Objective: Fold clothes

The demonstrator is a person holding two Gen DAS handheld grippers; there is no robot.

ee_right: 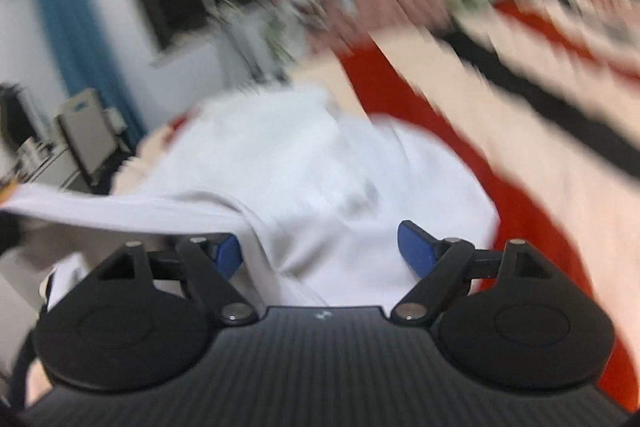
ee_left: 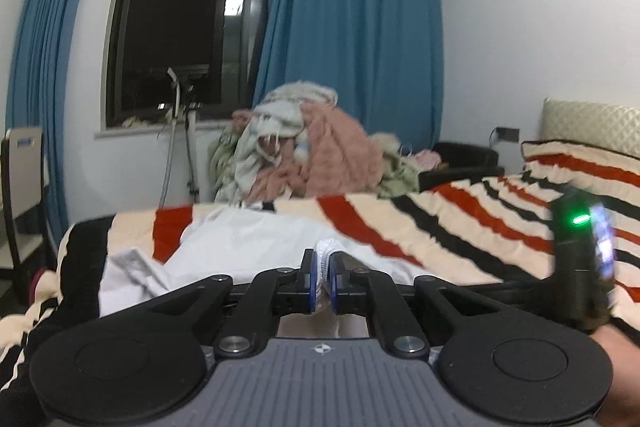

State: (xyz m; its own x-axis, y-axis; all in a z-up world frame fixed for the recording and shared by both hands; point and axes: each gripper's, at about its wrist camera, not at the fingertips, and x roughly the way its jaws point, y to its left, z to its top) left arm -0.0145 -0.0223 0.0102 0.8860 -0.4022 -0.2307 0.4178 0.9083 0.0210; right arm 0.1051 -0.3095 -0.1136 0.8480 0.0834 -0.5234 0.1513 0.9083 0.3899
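A white garment (ee_left: pixel 256 243) lies spread on the striped bed. My left gripper (ee_left: pixel 325 261) is shut on a bunched fold of its edge, which sticks up between the blue pads. In the right wrist view, which is blurred, the same white garment (ee_right: pixel 320 167) fills the middle. My right gripper (ee_right: pixel 320 247) is open, its blue pads wide apart just above the cloth. A white strip of the garment (ee_right: pixel 120 205) stretches to the left across its left finger. The right gripper's black body (ee_left: pixel 580 259) with a green light shows at the right of the left wrist view.
The bed has a cream blanket with red and black stripes (ee_left: pixel 460 223). A heap of pink, grey and green clothes (ee_left: pixel 304 151) is piled at the far side by blue curtains (ee_left: pixel 352 27) and a dark window. A chair (ee_left: pixel 20 187) stands at the left.
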